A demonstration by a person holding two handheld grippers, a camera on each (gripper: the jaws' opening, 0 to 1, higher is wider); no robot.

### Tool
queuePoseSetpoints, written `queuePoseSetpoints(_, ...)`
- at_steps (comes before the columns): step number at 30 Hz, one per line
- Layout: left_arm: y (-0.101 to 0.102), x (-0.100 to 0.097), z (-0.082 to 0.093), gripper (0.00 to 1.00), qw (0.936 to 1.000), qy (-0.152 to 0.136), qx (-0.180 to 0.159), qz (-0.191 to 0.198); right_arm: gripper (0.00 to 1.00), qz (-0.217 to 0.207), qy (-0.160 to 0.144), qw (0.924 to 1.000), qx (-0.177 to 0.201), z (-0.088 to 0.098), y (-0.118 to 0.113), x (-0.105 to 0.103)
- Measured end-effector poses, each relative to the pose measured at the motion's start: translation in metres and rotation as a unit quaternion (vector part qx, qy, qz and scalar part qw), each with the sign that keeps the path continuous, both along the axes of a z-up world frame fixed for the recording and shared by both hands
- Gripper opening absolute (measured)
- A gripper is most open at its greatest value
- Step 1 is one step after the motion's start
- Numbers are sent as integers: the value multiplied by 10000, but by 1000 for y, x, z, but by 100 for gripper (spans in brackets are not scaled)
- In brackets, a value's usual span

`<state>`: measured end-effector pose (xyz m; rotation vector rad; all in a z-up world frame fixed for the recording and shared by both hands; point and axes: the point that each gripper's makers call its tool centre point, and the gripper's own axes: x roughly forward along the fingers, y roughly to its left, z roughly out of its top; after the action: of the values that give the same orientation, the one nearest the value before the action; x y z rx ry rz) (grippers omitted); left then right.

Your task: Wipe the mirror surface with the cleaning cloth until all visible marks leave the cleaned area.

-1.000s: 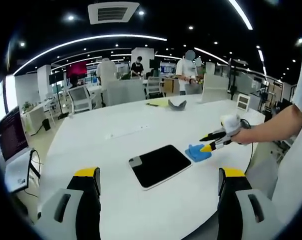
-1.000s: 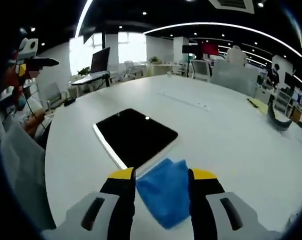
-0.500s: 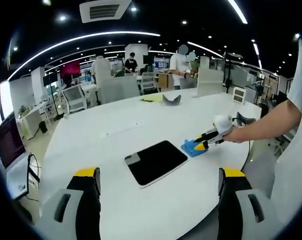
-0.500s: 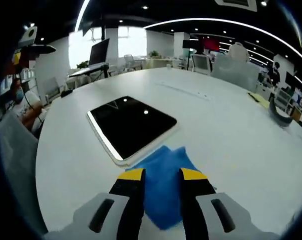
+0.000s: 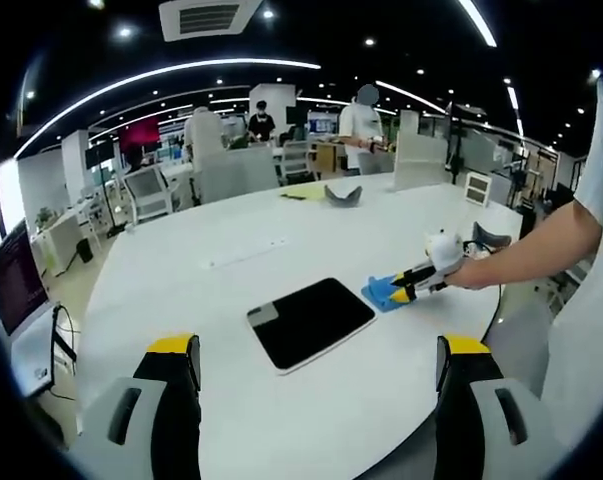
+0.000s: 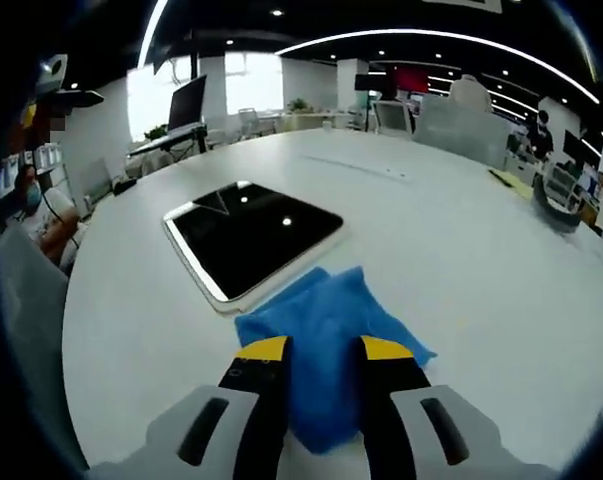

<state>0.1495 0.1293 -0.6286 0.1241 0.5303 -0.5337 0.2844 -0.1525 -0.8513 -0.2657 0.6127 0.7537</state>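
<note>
Mirror (image 6: 251, 235): flat rectangular slab, dark reflective face, pale rim, lying on the white counter (image 6: 461, 250). In the right gripper view it sits at 11 o'clock from the right claw (image 6: 315, 350), its long axis running from 8 o'clock toward 2 o'clock, one corner aimed at the cloth. In the left gripper view the mirror (image 5: 309, 322) lies near centre, long axis from 7 o'clock to 2 o'clock, with a small grey patch at its 10 o'clock corner.

Cleaning cloth (image 6: 326, 335): blue, crumpled, on the counter just beside the mirror's near edge; its upper tip touches or slightly overlaps that edge, which one cannot be told. In the left gripper view the cloth (image 5: 383, 292) shows at the mirror's 2 o'clock corner.

Right claw: jaws drawn close together and pinching the cloth between them. Seen in the left gripper view as the right claw (image 5: 408, 282), held in a person's hand at 3 o'clock.

Left claw (image 5: 316, 350): spread wide, holding nothing, held well back from the mirror at 6 o'clock.

Progress, as judged: cloth gripped, wiping apparently not begun; the cloth lies off the glass. Marks on the mirror are too faint to tell. Carrying the cloth onto the face and sweeping along its long axis is left.
</note>
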Motion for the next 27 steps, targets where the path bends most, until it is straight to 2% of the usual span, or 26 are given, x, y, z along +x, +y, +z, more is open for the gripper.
queuePoseSetpoints(11, 3, 0, -3, 99, 10000, 40, 31, 23, 22, -97, 0, 9999, 100, 0, 0, 1)
queuePoseSetpoints(13, 3, 0, -3, 99, 10000, 34, 23, 20, 18, -126, 6, 9999, 98, 1, 0, 0)
queuePoseSetpoints(15, 3, 0, -2, 99, 10000, 23, 31, 17, 10, -178, 59, 9998, 114, 1, 0, -1)
queuePoseSetpoints(17, 4, 0, -1, 99, 10000, 7, 22, 23, 4, -205, 174, 9993, 273, 1, 3, -4)
queuePoseSetpoints(27, 4, -1, -3, 98, 10000, 19, 52, 19, 3, -193, 148, 9995, 196, -1, 1, -1)
